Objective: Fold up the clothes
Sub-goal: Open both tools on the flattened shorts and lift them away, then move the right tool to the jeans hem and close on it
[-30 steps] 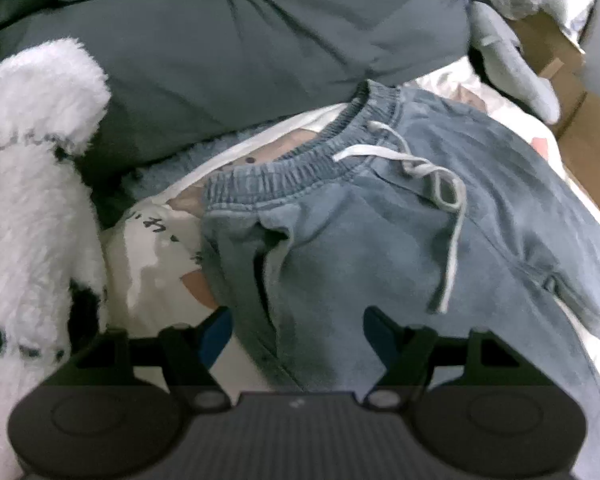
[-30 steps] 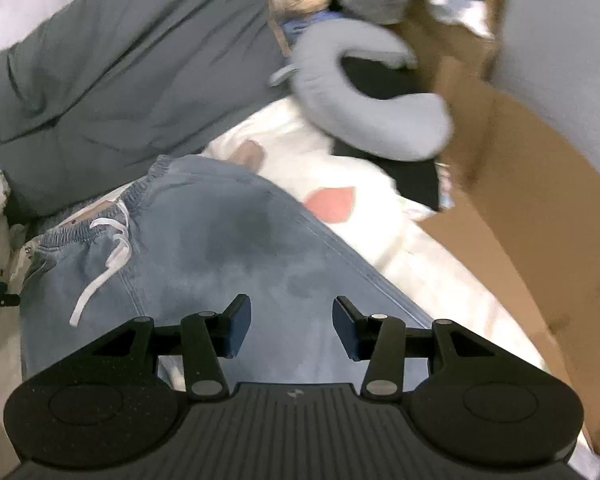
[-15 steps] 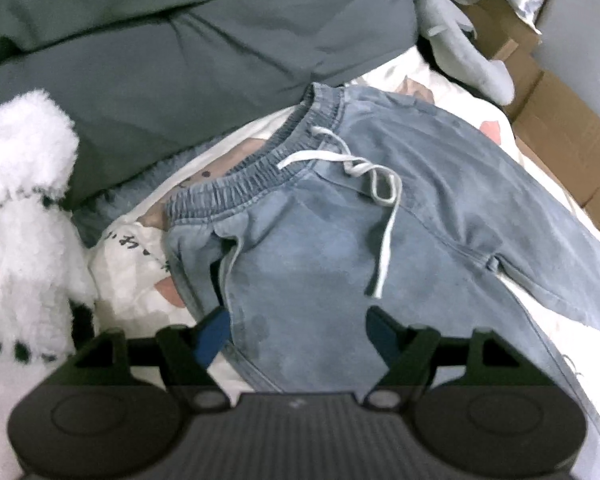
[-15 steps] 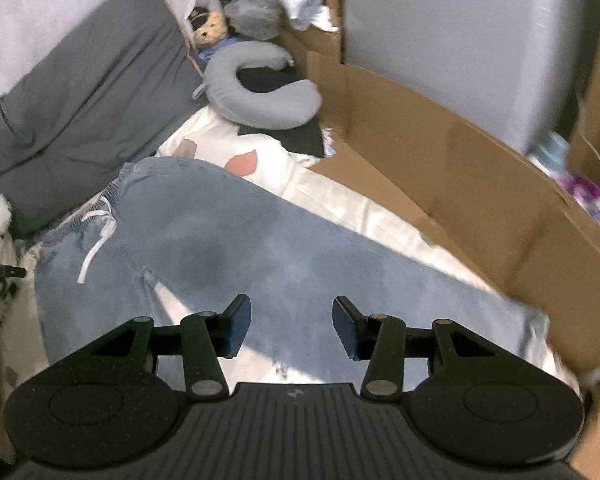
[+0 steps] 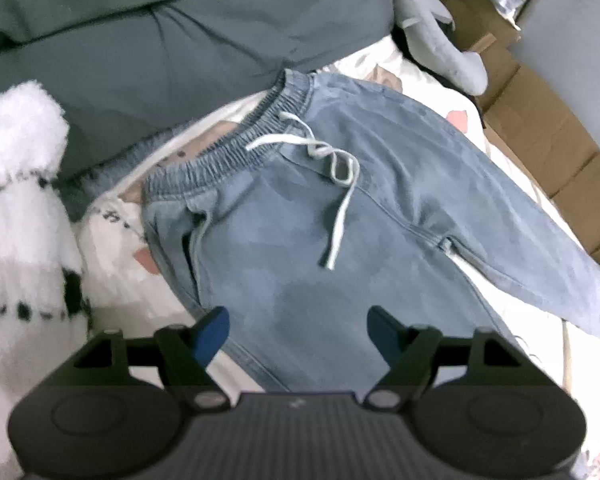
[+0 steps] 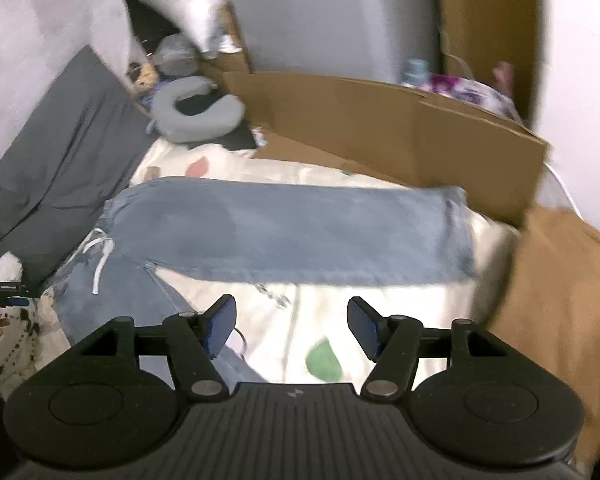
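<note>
**Denim trousers spread flat, both claws empty**

Left wrist view: the left claw hangs wide open over the thigh of the blue trousers, gripping nothing. The waistband lies at 11 o'clock, its white drawstring loose.

Right wrist view: the right claw is opening, nothing between its pads, over the bed sheet. One trouser leg stretches toward 2 o'clock. The cloth looks soft, limp and fairly heavy; the hem or waistband corners seem the best holds.
</note>
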Motion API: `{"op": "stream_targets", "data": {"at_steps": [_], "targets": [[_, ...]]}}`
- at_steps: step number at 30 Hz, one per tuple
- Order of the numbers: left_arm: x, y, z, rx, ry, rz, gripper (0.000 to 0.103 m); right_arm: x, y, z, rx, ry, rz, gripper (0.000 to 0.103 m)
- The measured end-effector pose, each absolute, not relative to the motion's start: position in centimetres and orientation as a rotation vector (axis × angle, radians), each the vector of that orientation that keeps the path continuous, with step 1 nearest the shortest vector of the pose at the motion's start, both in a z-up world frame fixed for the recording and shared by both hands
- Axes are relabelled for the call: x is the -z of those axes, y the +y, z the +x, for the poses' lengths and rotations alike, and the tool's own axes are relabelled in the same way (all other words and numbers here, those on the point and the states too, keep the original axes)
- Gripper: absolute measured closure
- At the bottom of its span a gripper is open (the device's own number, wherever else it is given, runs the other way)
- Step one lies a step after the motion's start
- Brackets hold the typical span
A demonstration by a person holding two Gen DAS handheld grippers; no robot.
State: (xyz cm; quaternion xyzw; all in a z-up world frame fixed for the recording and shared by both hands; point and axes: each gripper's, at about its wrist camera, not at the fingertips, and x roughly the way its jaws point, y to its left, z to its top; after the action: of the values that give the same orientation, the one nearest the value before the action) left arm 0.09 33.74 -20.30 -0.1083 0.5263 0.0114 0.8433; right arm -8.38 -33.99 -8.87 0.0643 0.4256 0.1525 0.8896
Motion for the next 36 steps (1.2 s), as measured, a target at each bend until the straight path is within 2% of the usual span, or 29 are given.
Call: {"op": "stream_targets", "data": {"at_steps": [7,10,21,36], "targets": [[20.0,31.8,-0.3,0.032,1.13,-0.2,0.024,11.1,-37.6,-14.2,-0.238,0.931,0.182,0.034],[20.4,30.9,-0.5,0.041,1.148,-0.189,0.023,12.8,-38.9,-16.6,-0.211,0.969,0.238,0.029],[21.8,29.4,-1.1,0.027,1.18,-0.208,0.023,24.5,-41.9,-25.9,-0.128,1.14,0.492,0.027],[25.8,27.8,-1.7,0.013,1.28,-0.216,0.023,34.9,-43.3,-32.5,0.05,1.257,0.844,0.03]]}}
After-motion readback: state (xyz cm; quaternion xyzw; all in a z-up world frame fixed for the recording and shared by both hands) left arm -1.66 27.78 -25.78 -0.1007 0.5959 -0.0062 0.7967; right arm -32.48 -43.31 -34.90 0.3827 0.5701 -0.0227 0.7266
